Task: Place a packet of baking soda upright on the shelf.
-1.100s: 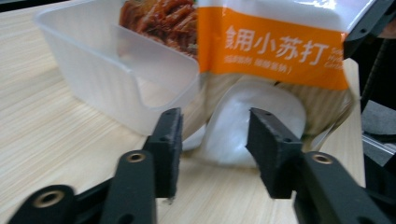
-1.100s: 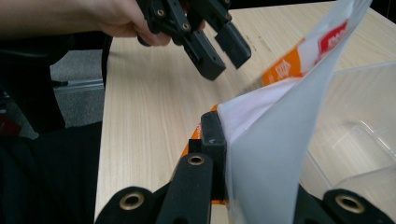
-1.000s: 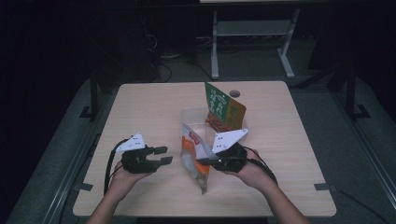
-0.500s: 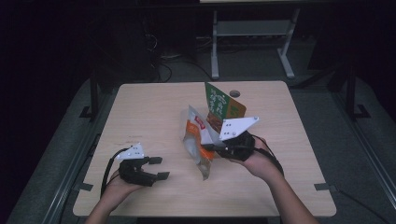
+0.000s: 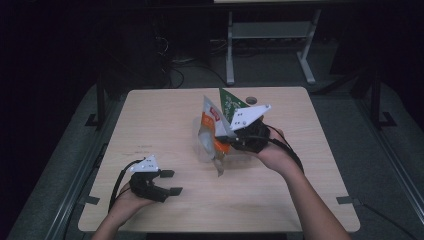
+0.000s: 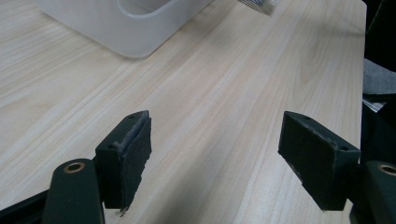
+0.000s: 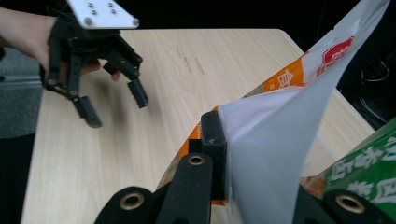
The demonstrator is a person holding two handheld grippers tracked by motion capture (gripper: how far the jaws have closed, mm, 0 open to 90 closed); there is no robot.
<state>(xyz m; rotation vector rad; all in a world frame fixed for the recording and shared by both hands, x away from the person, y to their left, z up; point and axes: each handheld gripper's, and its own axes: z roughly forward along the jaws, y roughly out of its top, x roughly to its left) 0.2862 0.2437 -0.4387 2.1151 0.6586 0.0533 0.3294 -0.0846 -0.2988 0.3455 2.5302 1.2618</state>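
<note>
While the left gripper [image 5: 169, 183] hangs low over the near left corner of the table [image 5: 165, 115], its jaws stand wide apart with only bare wood between them; they have just been opening. From its own camera the two black pads [image 6: 135, 154] frame plain tabletop, and a clear plastic tub [image 6: 135, 28] sits farther off, well apart from them.

Over on the right, the right gripper [image 5: 231, 142] is clenched on the bag [image 5: 212, 125], a white and orange snack packet, and holds it up off the table near the middle. Seen from the right gripper's camera, one black jaw presses flat against the bag's [image 7: 280, 140] white side, with the orange print running off behind it. The packet tilts, its top corner pointing up and away, its lower tail [image 5: 219, 167] dangling toward the wood.

A green packet [image 5: 231, 102] stands just behind the bag, close against it, and the tub [image 5: 205, 150] shows beneath, partly hidden. Across the table, that same camera catches the left gripper [image 7: 114, 107] spread and empty in the person's hand [image 7: 28, 32].
</note>
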